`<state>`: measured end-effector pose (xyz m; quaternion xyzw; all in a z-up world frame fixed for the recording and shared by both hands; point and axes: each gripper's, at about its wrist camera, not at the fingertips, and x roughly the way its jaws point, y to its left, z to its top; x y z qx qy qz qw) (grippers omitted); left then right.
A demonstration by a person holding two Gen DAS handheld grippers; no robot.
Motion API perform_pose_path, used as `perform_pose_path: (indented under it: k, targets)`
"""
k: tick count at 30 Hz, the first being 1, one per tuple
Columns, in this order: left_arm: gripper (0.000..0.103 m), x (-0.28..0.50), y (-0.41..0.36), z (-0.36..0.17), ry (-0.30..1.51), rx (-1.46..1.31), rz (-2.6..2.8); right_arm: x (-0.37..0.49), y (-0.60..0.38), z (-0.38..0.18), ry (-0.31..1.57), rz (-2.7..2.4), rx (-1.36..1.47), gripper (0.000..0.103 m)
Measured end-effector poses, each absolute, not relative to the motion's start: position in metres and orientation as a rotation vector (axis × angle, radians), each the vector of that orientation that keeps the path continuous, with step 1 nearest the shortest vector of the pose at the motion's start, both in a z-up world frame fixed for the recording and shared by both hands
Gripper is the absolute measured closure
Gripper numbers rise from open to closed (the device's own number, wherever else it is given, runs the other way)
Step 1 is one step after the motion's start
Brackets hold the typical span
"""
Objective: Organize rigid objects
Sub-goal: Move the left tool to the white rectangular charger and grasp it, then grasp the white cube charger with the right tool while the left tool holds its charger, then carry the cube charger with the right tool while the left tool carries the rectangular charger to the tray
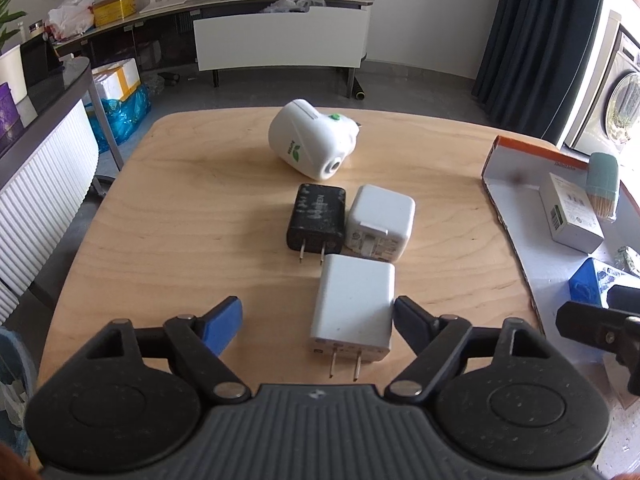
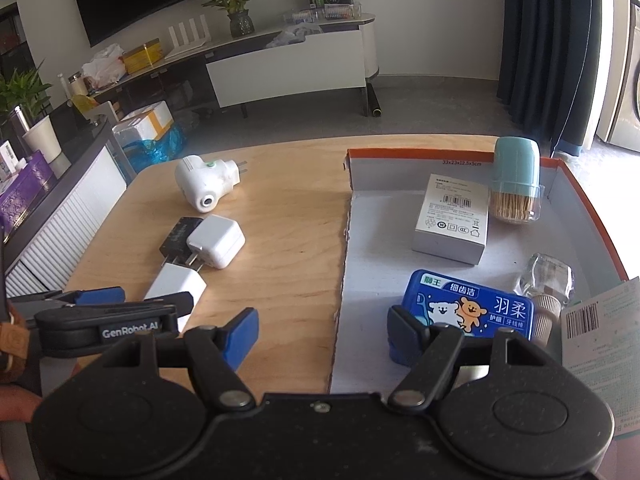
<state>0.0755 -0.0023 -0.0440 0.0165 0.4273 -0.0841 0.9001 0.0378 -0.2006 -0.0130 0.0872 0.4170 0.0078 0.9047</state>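
A white plug-in charger lies flat on the wooden table, its two metal prongs pointing toward the camera, and the left gripper straddles it: the right finger looks to be touching the charger's side, while the blue-padded left finger stands well clear, so the jaws are spread and nothing is gripped yet. That straddle suggests a pick-up by the charger's flat sides. Just beyond it, a black charger and a second, squarer white charger sit side by side, touching. Farther back a rounded white plug-in device with a green button rests on its side. To the right lies a shallow orange-edged cardboard tray, probably where sorted items go; it already holds a white box, a teal toothpick holder, a blue floss-pick case and a clear bottle. The right gripper hangs at the tray's near edge, jaws spread and empty, one finger just in front of the blue case.
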Motion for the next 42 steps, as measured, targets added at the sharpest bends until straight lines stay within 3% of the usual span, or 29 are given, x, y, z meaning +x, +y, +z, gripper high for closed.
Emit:
perform_pose_path:
  k: [3,5,7,26,29,30,31,32,39,42]
  targets:
    - [0.032,0.076,-0.009,-0.046,0.868,0.062,-0.188,0.042,-0.202,-0.013,0.861,0.014,0.185,0.018]
    - [0.050,0.075,-0.012,-0.046,0.853,0.077,-0.198,0.045,-0.201,-0.014,0.862,0.015,0.188,0.018]
    - [0.062,0.075,-0.011,-0.044,0.846,0.078,-0.216,0.049,-0.201,-0.015,0.865,0.021,0.190,0.018]
    - [0.062,0.067,0.036,-0.030,0.828,0.016,-0.140,0.147,-0.132,-0.043,0.953,0.057,0.348,0.018]
    - [0.062,0.069,0.040,-0.029,0.822,0.009,-0.137,0.153,-0.127,-0.046,0.948,0.043,0.333,0.024]
    - [0.062,0.070,0.042,-0.029,0.820,0.010,-0.136,0.152,-0.128,-0.045,0.947,0.046,0.330,0.030]
    - [0.062,0.071,0.043,-0.029,0.818,0.010,-0.134,0.151,-0.128,-0.045,0.953,0.044,0.317,0.044]
    - [0.062,0.071,0.044,-0.029,0.818,0.010,-0.133,0.149,-0.128,-0.045,0.961,0.037,0.293,0.049]
    - [0.062,0.074,0.048,-0.031,0.826,-0.009,-0.128,0.151,-0.131,-0.046,0.943,0.039,0.235,0.042]
    - [0.062,0.074,0.048,-0.030,0.827,-0.004,-0.115,0.154,-0.123,-0.047,0.939,0.050,0.175,0.050]
